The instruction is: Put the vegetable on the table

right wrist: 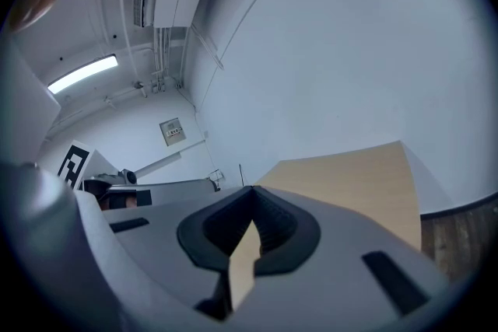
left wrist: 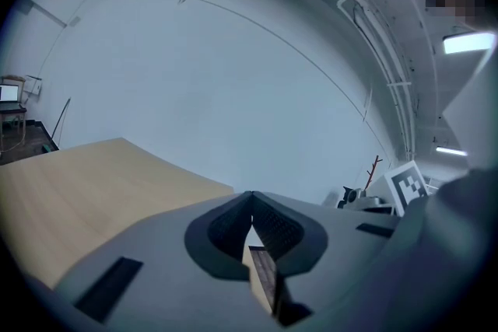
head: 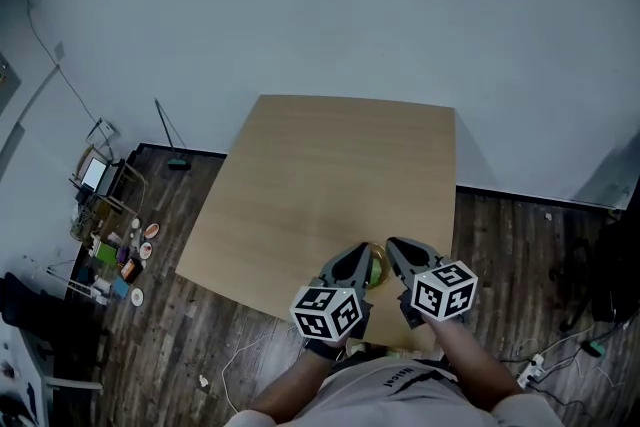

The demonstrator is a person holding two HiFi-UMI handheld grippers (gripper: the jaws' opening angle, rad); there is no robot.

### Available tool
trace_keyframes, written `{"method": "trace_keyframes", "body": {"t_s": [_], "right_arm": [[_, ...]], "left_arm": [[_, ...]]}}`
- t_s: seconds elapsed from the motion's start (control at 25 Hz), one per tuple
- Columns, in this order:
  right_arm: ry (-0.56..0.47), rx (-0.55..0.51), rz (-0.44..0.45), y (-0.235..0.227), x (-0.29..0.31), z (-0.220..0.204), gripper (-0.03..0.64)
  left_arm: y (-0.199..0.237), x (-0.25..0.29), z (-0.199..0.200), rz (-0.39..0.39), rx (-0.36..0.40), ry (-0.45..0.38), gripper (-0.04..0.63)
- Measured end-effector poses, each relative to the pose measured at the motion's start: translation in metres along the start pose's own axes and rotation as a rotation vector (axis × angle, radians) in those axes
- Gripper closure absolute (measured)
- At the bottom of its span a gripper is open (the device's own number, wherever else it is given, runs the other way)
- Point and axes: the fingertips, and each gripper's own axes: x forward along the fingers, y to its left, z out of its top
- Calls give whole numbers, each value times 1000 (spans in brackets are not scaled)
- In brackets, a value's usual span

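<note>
A small green vegetable (head: 377, 270) with a yellowish rim around it shows at the near edge of the light wooden table (head: 330, 175), mostly hidden between my two grippers. The left gripper (head: 364, 249) sits just left of it and the right gripper (head: 392, 243) just right of it, both pointing away from me over the table. In the left gripper view the jaws of the left gripper (left wrist: 251, 195) meet at the tips with nothing between them. The right gripper (right wrist: 253, 190) looks the same in its own view: shut and empty. Neither gripper view shows the vegetable.
The table (left wrist: 78, 175) stands against a plain white wall. On the dark wood floor to the left are a laptop on a stand (head: 95, 175) and several small items (head: 125, 260). A broom (head: 170, 140) leans by the wall. Cables and a power strip (head: 530, 370) lie at the right.
</note>
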Motion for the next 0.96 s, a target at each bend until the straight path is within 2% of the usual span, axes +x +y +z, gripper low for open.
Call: {"method": "trace_keyframes", "body": {"t_s": [0.44,0.96], "right_arm": [[-23,-32,-3,6,-5,3,603],[-6,-33,-8,6,5,-6,603]], "left_arm": [[-4,-7,3,3,32,-15,581],[6,-6,-1,12,25,-5,581]]}}
